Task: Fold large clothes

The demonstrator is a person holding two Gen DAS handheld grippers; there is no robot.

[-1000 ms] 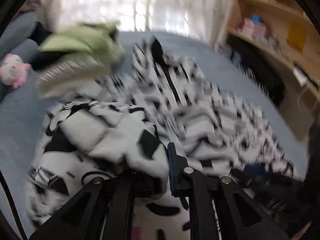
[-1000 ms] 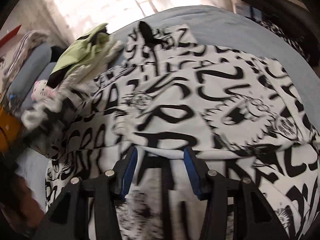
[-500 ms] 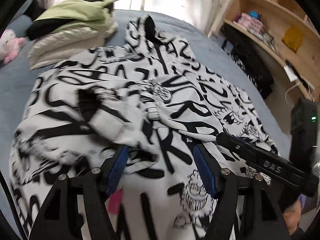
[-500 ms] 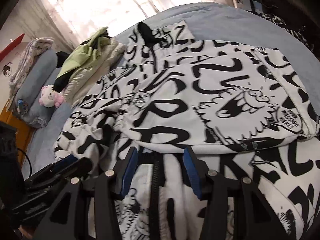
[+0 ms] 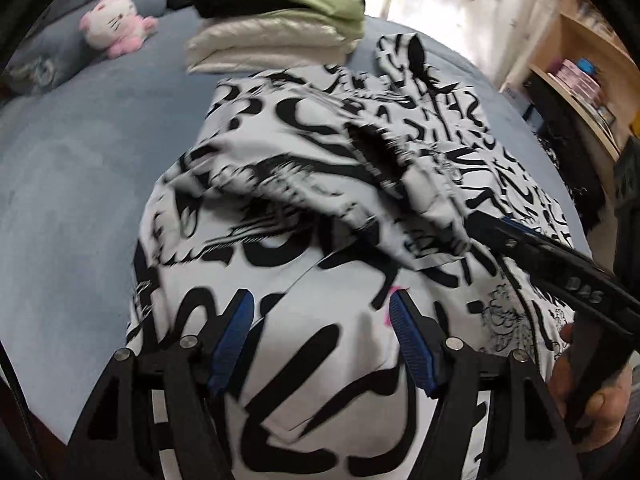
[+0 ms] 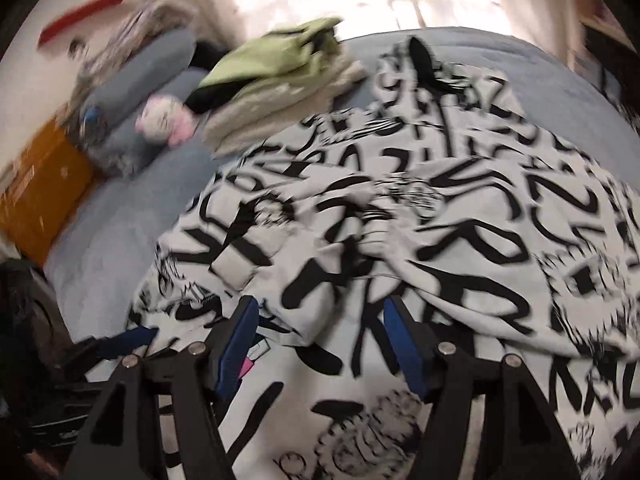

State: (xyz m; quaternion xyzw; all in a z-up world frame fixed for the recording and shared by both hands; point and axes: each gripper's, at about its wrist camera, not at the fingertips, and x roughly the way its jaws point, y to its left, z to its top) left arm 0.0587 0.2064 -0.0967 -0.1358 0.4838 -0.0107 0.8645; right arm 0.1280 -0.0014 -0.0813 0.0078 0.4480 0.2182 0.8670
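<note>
A large white hoodie with black graffiti print (image 5: 320, 208) lies spread on a blue bed (image 5: 80, 184), hood toward the far end. One sleeve is folded across its chest. My left gripper (image 5: 320, 328) is open and empty, hovering over the hoodie's lower part. My right gripper (image 6: 316, 332) is open and empty over the same garment (image 6: 440, 240). The right gripper's black arm (image 5: 560, 268) shows at the right of the left wrist view. Both views are blurred.
A stack of folded clothes, green on top (image 5: 280, 20), sits at the far end of the bed, also in the right wrist view (image 6: 280, 76). A pink-and-white plush toy (image 5: 116, 28) lies by blue pillows. Wooden shelves (image 5: 592, 72) stand at right. An orange box (image 6: 40, 192) is at left.
The left gripper let go of the sleeve, which now lies folded across the chest, and opened wide. Both grippers shifted leftward over the hoodie's lower part.
</note>
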